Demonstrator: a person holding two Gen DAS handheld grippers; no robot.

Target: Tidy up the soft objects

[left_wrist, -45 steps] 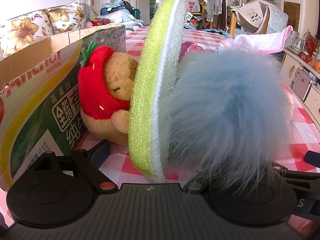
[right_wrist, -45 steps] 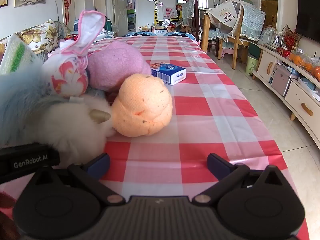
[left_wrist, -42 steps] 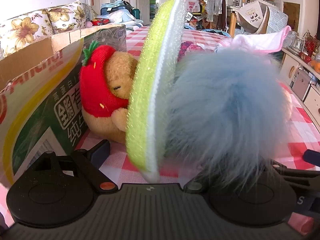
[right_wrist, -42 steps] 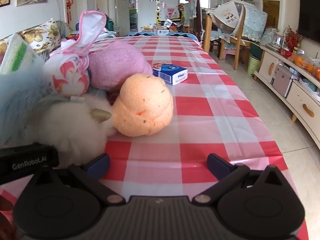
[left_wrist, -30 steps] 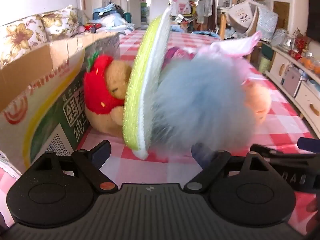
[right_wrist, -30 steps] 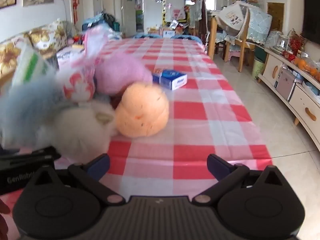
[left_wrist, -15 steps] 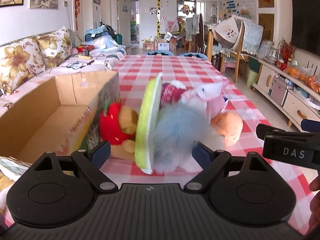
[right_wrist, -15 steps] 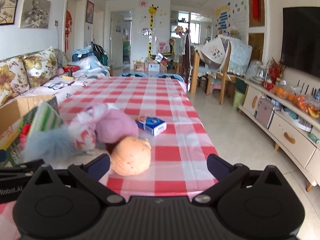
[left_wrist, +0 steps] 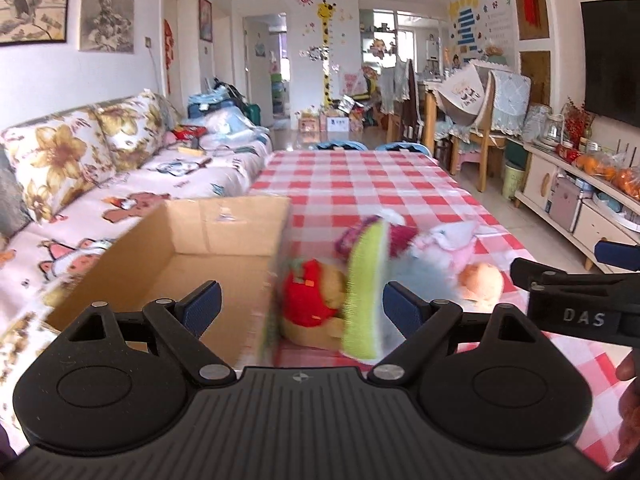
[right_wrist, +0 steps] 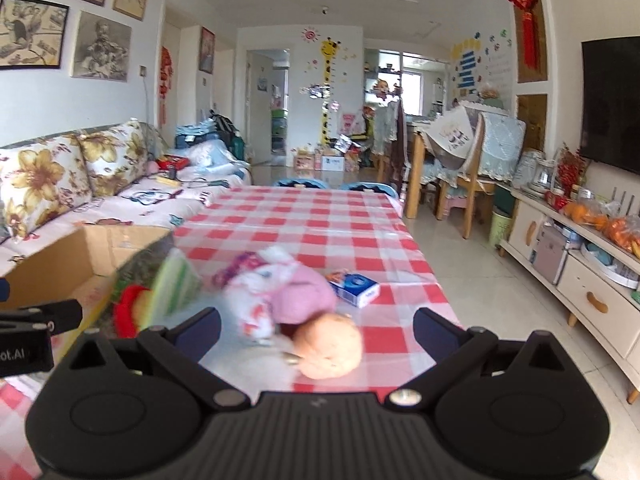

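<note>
Both grippers are raised above the checked table (left_wrist: 360, 176), fingers spread wide, nothing between them. The left gripper (left_wrist: 300, 304) faces the toy pile at 12 o'clock; the right gripper (right_wrist: 316, 328) sits over the orange plush (right_wrist: 330, 350).

The pile lies just beside the open cardboard box (left_wrist: 168, 256), at its 3 o'clock side: strawberry-hooded bear (left_wrist: 310, 300), green-and-white pad (left_wrist: 366, 292), blue-grey pompom (left_wrist: 420, 276), pink bunny (right_wrist: 276, 296).

All items are probably light, compressible and non-fragile. Fur may slip; pinch deep across the body centre, not the fluff.

Compared with 1.5 s ago, both cameras are higher and farther back; the box interior is now visible.
</note>
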